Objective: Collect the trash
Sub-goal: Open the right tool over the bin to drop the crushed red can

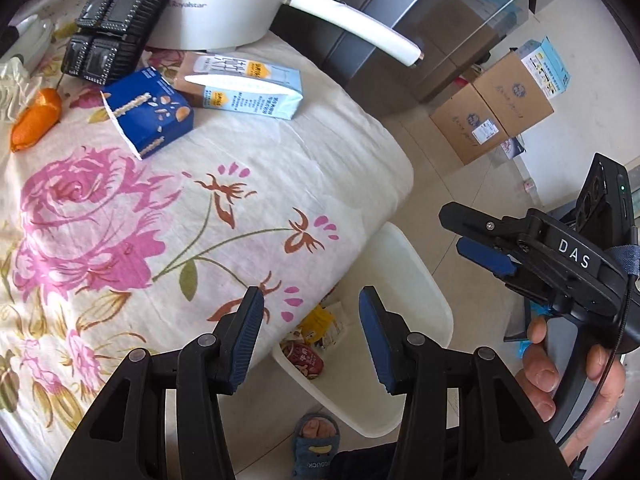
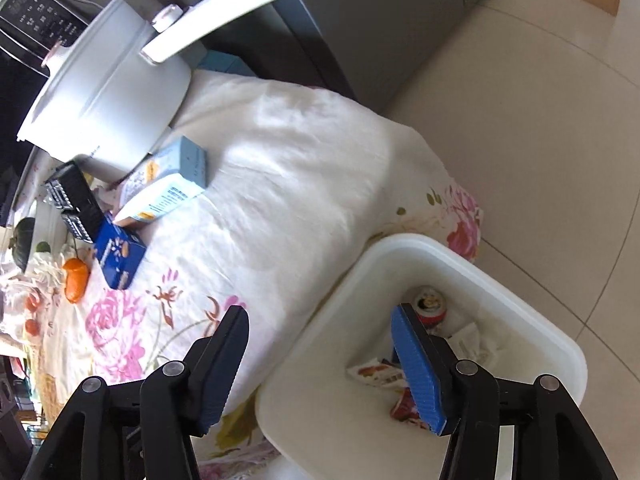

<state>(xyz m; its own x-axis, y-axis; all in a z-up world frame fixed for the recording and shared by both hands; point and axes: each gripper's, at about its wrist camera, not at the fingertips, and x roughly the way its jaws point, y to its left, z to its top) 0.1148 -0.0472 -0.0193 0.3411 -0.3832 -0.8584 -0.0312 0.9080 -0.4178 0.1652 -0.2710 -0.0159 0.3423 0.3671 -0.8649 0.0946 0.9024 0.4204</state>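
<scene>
A white bin (image 1: 420,276) stands on the floor beside the table; it also shows in the right wrist view (image 2: 520,312). Wrappers (image 1: 324,326) and a red can (image 2: 430,306) lie inside. On the floral tablecloth (image 1: 240,184) lie a dark blue box (image 1: 150,114), a light blue carton (image 1: 248,86), a black tray (image 1: 110,32) and an orange peel (image 1: 36,118). My left gripper (image 1: 312,336) is open and empty over the table edge. My right gripper (image 2: 320,364) is open and empty above the bin's rim; it shows from the side in the left wrist view (image 1: 476,240).
A white electric pot (image 1: 216,4) with a long handle stands at the table's back. Cardboard boxes (image 1: 496,108) sit on the tiled floor by a grey cabinet (image 1: 400,32). The person's sandalled foot (image 1: 316,440) is beside the bin.
</scene>
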